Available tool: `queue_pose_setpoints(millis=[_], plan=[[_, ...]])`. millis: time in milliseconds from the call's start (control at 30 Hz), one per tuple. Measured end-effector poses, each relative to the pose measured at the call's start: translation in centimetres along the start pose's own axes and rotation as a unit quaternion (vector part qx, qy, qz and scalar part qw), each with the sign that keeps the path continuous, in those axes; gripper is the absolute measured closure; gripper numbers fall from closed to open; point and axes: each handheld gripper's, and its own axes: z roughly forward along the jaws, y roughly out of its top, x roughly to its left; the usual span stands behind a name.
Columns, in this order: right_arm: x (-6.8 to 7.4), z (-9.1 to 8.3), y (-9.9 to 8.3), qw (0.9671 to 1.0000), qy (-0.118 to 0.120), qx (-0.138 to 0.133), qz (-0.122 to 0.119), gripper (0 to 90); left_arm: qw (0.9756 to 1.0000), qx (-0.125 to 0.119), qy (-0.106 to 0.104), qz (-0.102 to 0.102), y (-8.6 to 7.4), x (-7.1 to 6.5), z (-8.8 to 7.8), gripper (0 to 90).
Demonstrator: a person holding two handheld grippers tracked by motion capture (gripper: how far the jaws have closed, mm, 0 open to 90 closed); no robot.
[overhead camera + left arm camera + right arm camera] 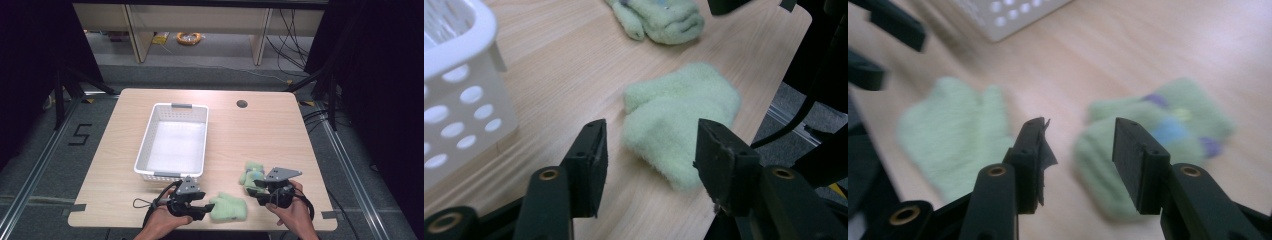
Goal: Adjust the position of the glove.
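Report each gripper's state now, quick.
Left gripper: open, holding nothing; plain green mitten lies on the table beyond it.
Right gripper: open, holding nothing; patterned green mitten lies just ahead.

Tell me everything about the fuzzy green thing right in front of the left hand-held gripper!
The fuzzy green thing is a pale mint, fluffy piece of cloth, perhaps a mitten or folded sock, with a notch at one end that splits it into two lobes. It lies flat and limp on the wooden table near the front edge, apart from the white basket. The left hand-held gripper sits just before it, jaws open, not pinching it.
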Motion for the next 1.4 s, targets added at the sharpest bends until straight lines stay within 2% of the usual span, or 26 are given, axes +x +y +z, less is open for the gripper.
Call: queue_pose_setpoints(millis=[33, 67, 100, 133, 167, 233, 300, 400, 533, 600, 633, 667, 700, 767, 867, 900, 933, 967, 1067, 1133, 1167, 1200, 1233, 1333, 1367, 1400], plan=[[-1.3, 0.1, 0.3, 0.9991, -0.026, -0.004, -0.033, 57.8, 1.0000, 0.001, 0.000, 0.004, -0.2, 0.1, -0.2, 42.6], [-1.3, 0.1, 0.3, 0.9991, -0.026, -0.004, -0.033, 57.8, 1.0000, 0.001, 0.000, 0.004, -0.2, 0.1, -0.2, 40.8], [-2.5, 0.5, 0.4, 0.9993, -0.025, 0.014, -0.026, 58.3, 1.0000, 0.004, 0.003, -0.006, -0.4, 0.3, -0.5, 38.4], [-2.5, 0.5, 0.4, 0.9993, -0.025, 0.014, -0.026, 58.3, 1.0000, 0.004, 0.003, -0.006, -0.4, 0.3, -0.5, 37.0], [-3.3, 1.1, 0.3, 0.9992, -0.029, 0.013, -0.022, 58.3, 0.9999, 0.001, 0.003, -0.013, -0.5, 0.3, -0.8, 36.1], [-3.6, 1.1, 0.4, 0.9991, -0.027, 0.026, -0.019, 58.3, 0.9998, 0.000, 0.002, -0.020, -0.6, 0.2, -1.0, 35.6], [-4.4, 2.0, 0.7, 0.9994, -0.028, 0.016, -0.016, 58.9, 0.9998, -0.003, 0.002, -0.017, -0.8, 0.3, -1.4, 33.2], [-4.6, 2.0, 1.0, 0.9993, -0.025, 0.024, -0.017, 59.0, 0.9997, -0.005, 0.002, -0.023, -1.1, 0.2, -1.5, 32.3], [-5.5, 3.0, 1.7, 0.9986, -0.019, 0.033, -0.036, 58.7, 0.9997, 0.009, 0.009, -0.021, -1.6, 0.3, -1.7, 30.2], [-5.6, 3.2, 1.8, 0.9985, -0.017, 0.038, -0.036, 58.1, 0.9998, 0.007, 0.006, -0.020, -1.9, 0.3, -1.6, 30.2], [-5.8, 4.0, 1.9, 0.9980, -0.008, 0.050, -0.037, 57.0, 0.9998, 0.019, 0.008, -0.008, -2.0, 0.6, -1.7, 30.2], [-5.8, 4.1, 2.0, 0.9975, -0.006, 0.056, -0.043, 57.0, 0.9997, 0.009, 0.009, -0.022, -2.2, 0.4, -1.5, 30.1], [-5.8, 4.2, 2.1, 0.9966, -0.004, 0.072, -0.041, 57.0, 0.9997, 0.010, 0.009, -0.021, -2.2, 0.5, -1.5, 30.1], [-5.9, 4.7, 2.1, 0.9966, -0.002, 0.071, -0.042, 56.5, 0.9998, 0.010, 0.008, -0.018, -2.3, 0.5, -1.6, 30.1], [-6.2, 5.1, 1.9, 0.9967, 0.000, 0.076, -0.031, 56.2, 0.9998, 0.011, 0.011, -0.016, -2.3, 0.5, -1.7, 30.0], [-6.3, 5.1, 1.7, 0.9969, -0.001, 0.077, -0.018, 56.3, 0.9997, 0.019, 0.011, -0.003, -2.3, 0.6, -1.8, 30.0], [-6.3, 5.1, 1.7, 0.9969, -0.001, 0.077, -0.018, 56.3, 0.9997, 0.019, 0.011, -0.003, -2.3, 0.6, -1.8, 30.0], [-6.5, 5.2, 1.4, 0.9974, 0.004, 0.072, -0.006, 57.2, 0.9998, 0.016, 0.012, -0.007, -2.3, 0.6, -1.7, 30.1], [-6.8, 5.1, 1.0, 0.9975, 0.018, 0.068, 0.002, 59.8, 0.9997, 0.016, 0.017, -0.012, -2.5, 0.5, -1.4, 30.2], [-6.6, 5.2, 1.0, 0.9979, 0.016, 0.061, 0.012, 60.5, 0.9997, 0.013, 0.013, -0.018, -2.6, 0.4, -1.4, 30.2], [-6.5, 5.0, 1.1, 0.9971, 0.015, 0.074, 0.011, 61.9, 0.9998, 0.014, 0.012, -0.009, -2.5, 0.4, -1.4, 30.3], [-6.4, 5.3, 1.0, 0.9980, -0.001, 0.064, 0.001, 64.7, 0.9998, 0.013, 0.013, -0.010, -2.5, 0.4, -1.4, 30.5], [-6.0, 5.0, 1.2, 0.9963, -0.005, 0.083, 0.023, 69.2, 0.9998, 0.008, 0.012, -0.013, -2.5, 0.4, -1.4, 30.7], [-5.9, 5.0, 1.1, 0.9961, -0.007, 0.082, 0.033, 75.1, 0.9997, 0.009, 0.015, -0.019, -2.5, 0.4, -1.5, 30.9], [-6.1, 5.0, 0.9, 0.9965, -0.008, 0.077, 0.030, 77.1, 0.9998, 0.014, 0.014, -0.005, -2.4, 0.6, -1.6, 30.9], [-6.0, 5.1, 0.8, 0.9964, -0.008, 0.069, 0.049, 80.2, 0.9998, 0.010, 0.013, -0.009, -2.5, 0.5, -1.5, 31.5]])
